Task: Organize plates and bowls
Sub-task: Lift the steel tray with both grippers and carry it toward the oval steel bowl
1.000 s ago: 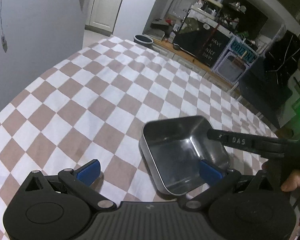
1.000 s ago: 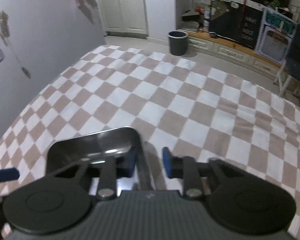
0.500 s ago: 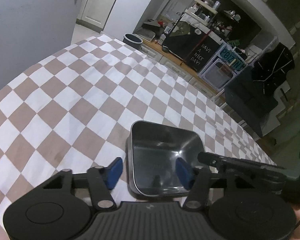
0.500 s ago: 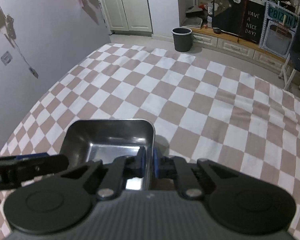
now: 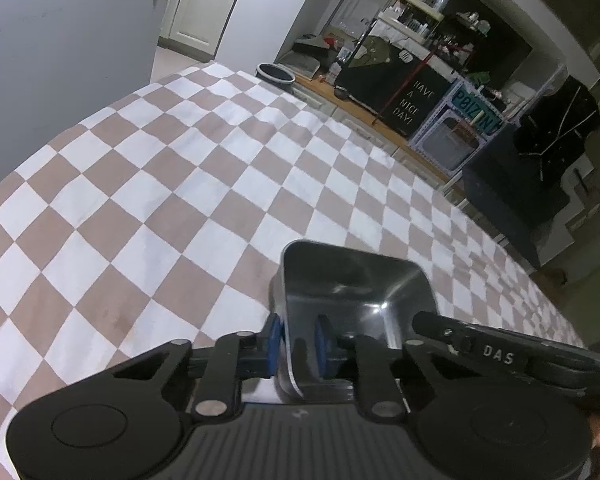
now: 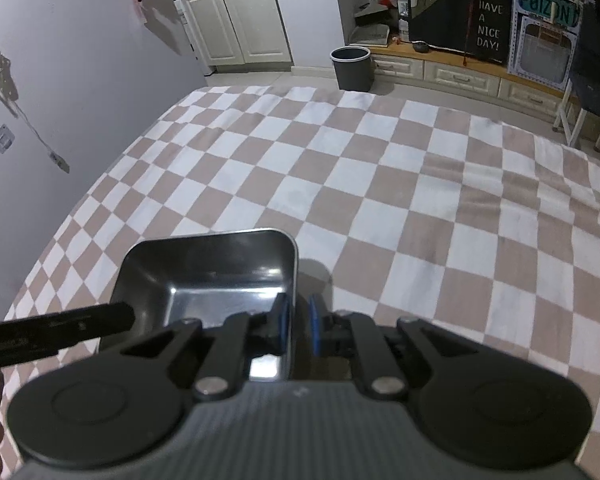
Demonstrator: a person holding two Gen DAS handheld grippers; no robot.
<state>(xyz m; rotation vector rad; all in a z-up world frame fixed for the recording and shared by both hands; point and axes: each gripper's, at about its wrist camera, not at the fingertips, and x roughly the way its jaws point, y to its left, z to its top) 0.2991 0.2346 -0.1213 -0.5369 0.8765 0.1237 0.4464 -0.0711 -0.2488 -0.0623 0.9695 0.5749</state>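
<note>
A square steel bowl (image 5: 352, 300) sits on a brown-and-white checked cloth (image 5: 160, 200) covering the counter, gripped from both sides at once. The left gripper (image 5: 298, 340) has just been closing its jaws, and they now pinch the bowl's left wall between blue pads (image 5: 275, 340), one outside and one inside. The right gripper (image 6: 298, 324) pinches the opposite wall the same way, its jaws drawn close with the thin metal rim between them. In the right wrist view the bowl (image 6: 220, 268) lies at the near edge of the cloth, its polished floor catching the light. Each camera catches the other gripper's black finger reaching in from the side. A grey bin (image 6: 351, 68) and a "HAVE A NICE DAY!" sign (image 6: 490, 26) stand beyond the counter.
</note>
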